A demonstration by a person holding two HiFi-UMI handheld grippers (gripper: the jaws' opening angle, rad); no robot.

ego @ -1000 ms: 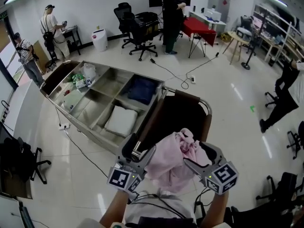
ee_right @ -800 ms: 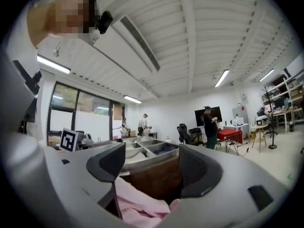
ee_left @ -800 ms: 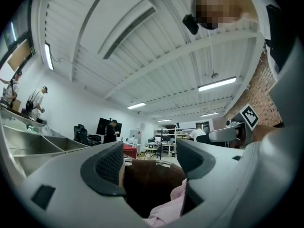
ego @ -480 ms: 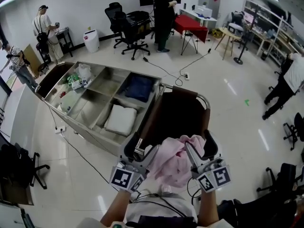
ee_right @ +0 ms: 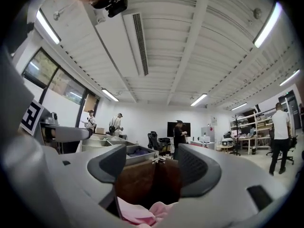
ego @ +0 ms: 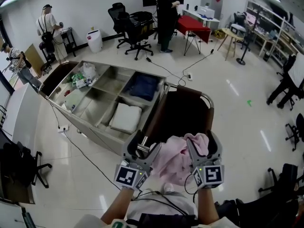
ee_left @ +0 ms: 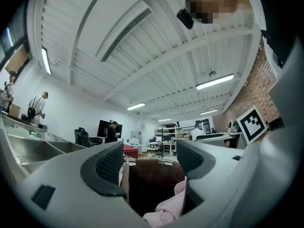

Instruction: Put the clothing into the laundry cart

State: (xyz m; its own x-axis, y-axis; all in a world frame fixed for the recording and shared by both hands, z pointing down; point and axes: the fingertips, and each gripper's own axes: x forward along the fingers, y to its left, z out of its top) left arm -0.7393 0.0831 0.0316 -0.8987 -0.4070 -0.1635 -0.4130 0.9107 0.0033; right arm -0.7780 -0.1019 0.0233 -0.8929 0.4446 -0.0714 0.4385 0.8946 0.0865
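Being held: pink garment (ego: 178, 156), bunched between both grippers over the near end of the laundry cart (ego: 207, 102).
Left gripper (ego: 144, 146): fingers are being held apart, released; the garment is brushing the inner finger.
Right gripper (ego: 203, 144): fingers are being closed, not yet clenched; the garment is lying low between them.
Cart bag: dark brown, standing open just below.

The garment (ego: 176, 156) lies over the near end of the cart (ego: 207, 104), with a trolley (ego: 90, 109) of compartments just beside the cart's left.
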